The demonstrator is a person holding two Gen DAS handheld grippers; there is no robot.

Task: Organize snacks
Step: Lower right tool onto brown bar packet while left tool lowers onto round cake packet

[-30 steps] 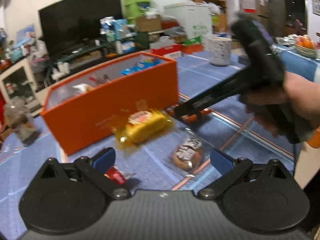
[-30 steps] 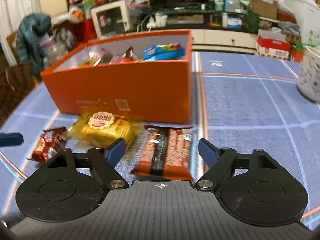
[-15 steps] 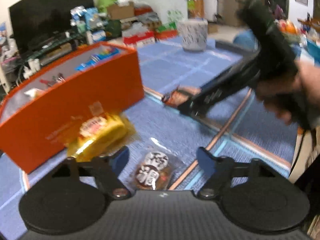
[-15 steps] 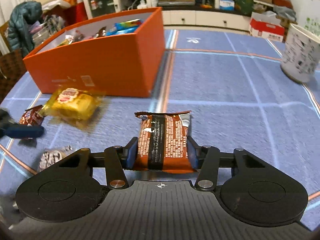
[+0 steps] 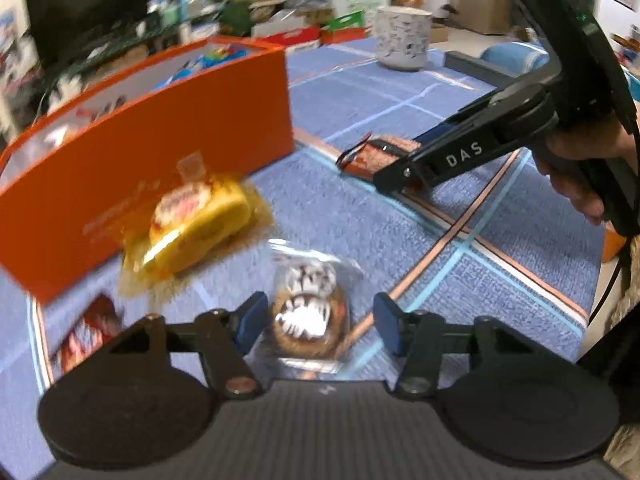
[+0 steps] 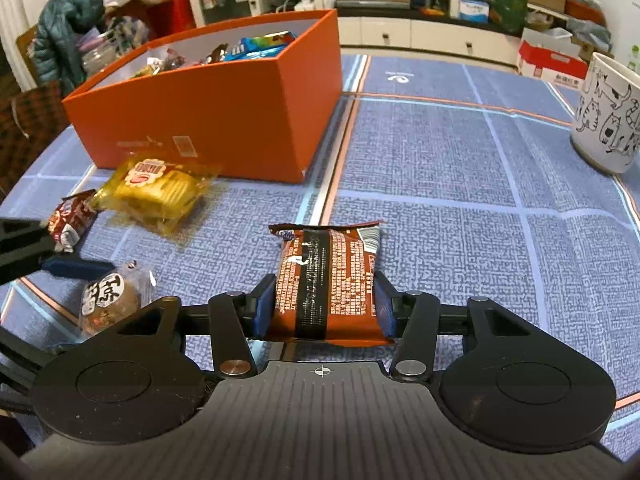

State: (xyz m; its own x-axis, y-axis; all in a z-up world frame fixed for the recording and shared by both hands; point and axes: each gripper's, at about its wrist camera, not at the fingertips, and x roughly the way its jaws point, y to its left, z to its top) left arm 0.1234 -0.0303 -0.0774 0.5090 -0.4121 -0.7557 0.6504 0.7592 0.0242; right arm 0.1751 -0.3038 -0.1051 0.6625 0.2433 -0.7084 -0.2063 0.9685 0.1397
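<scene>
An orange box (image 6: 208,116) holding several snacks stands on the blue tablecloth; it also shows in the left wrist view (image 5: 140,148). My right gripper (image 6: 325,307) is shut on a brown snack packet (image 6: 326,276), also seen from the left wrist view (image 5: 380,156). My left gripper (image 5: 316,320) is open around a round cookie in clear wrap (image 5: 308,312), which also shows in the right wrist view (image 6: 110,300). A yellow cake packet (image 6: 160,192) lies before the box. A small red-brown packet (image 6: 72,220) lies left of it.
A white mug with cat drawings (image 6: 608,120) stands at the right on the table. A TV cabinet with clutter (image 6: 420,12) runs along the far wall. A chair with a dark jacket (image 6: 60,40) is at the far left.
My right gripper closed on the brown packet and lifted it slightly. My left gripper moved forward, so its open fingers now straddle the round cookie.
</scene>
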